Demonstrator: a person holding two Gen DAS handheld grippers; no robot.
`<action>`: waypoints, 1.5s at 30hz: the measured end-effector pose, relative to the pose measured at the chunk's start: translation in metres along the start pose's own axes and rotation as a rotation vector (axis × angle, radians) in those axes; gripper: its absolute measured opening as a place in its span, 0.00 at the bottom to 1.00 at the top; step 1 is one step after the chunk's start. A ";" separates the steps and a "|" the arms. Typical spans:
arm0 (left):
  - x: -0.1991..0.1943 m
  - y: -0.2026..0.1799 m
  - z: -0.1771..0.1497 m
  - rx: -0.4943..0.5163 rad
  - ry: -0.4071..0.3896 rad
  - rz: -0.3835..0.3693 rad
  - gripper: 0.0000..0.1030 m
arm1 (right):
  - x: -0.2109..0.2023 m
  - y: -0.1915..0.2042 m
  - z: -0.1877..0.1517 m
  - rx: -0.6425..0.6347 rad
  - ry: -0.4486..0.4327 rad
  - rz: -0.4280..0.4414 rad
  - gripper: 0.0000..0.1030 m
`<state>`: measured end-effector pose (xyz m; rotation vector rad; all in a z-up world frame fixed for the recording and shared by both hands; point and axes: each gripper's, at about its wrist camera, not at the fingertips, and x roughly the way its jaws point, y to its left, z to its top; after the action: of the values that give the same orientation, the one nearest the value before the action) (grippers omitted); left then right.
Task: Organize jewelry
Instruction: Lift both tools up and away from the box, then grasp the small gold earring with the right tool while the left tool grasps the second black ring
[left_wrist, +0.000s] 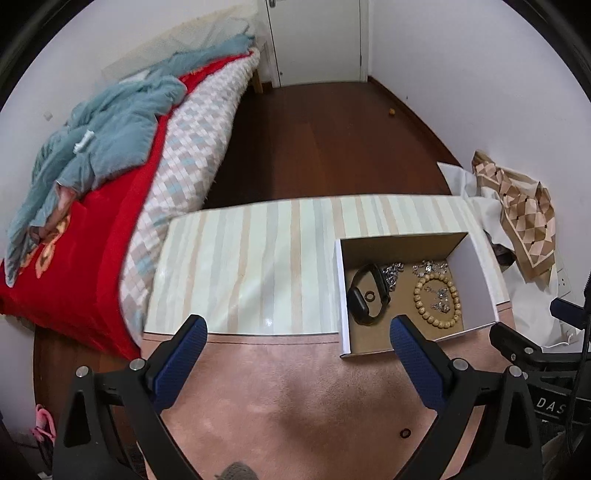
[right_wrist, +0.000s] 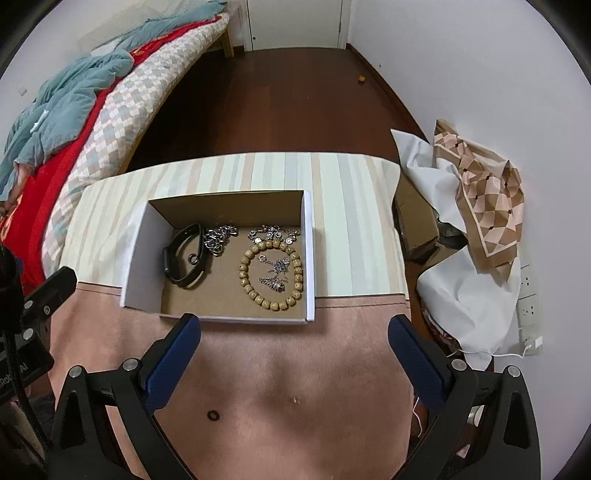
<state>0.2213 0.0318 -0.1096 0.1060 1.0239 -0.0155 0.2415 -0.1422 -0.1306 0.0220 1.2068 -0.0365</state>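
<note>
In the left wrist view, the left gripper (left_wrist: 297, 332) hangs over the pink cloth on the bench (left_wrist: 258, 387), its blue fingers (left_wrist: 417, 365) spread wide with nothing between them. The open box (left_wrist: 343, 295) sits beyond the right finger. Inside it lie a black watch band (left_wrist: 365, 295), a bead bracelet (left_wrist: 437, 301), silver chains and a small ring. One dark ring (left_wrist: 405, 432) is out of the box, on the cloth nearer the camera than the box's front wall.

In the right wrist view, the right gripper (right_wrist: 293, 332) is likewise spread and empty, just short of the box (right_wrist: 310, 258). The stray ring (right_wrist: 213, 415) lies on the cloth before the box, towards the left finger.

That ring is probably light, hard and thin, lying flat on soft pile, so it may slip or flip. Pinching across its outer edge with the fingertips pressed slightly into the cloth looks best.
</note>
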 end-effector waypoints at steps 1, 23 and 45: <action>-0.005 0.000 -0.001 0.000 -0.010 0.002 0.98 | -0.006 0.000 -0.002 0.001 -0.012 -0.002 0.99; -0.132 0.009 -0.037 -0.044 -0.222 -0.006 0.98 | -0.154 0.006 -0.056 -0.019 -0.281 -0.041 1.00; -0.037 -0.006 -0.085 -0.068 -0.051 0.098 0.98 | -0.046 -0.052 -0.103 0.143 -0.130 0.030 0.99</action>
<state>0.1296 0.0324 -0.1225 0.0928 0.9664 0.1052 0.1274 -0.1900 -0.1243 0.1604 1.0716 -0.0964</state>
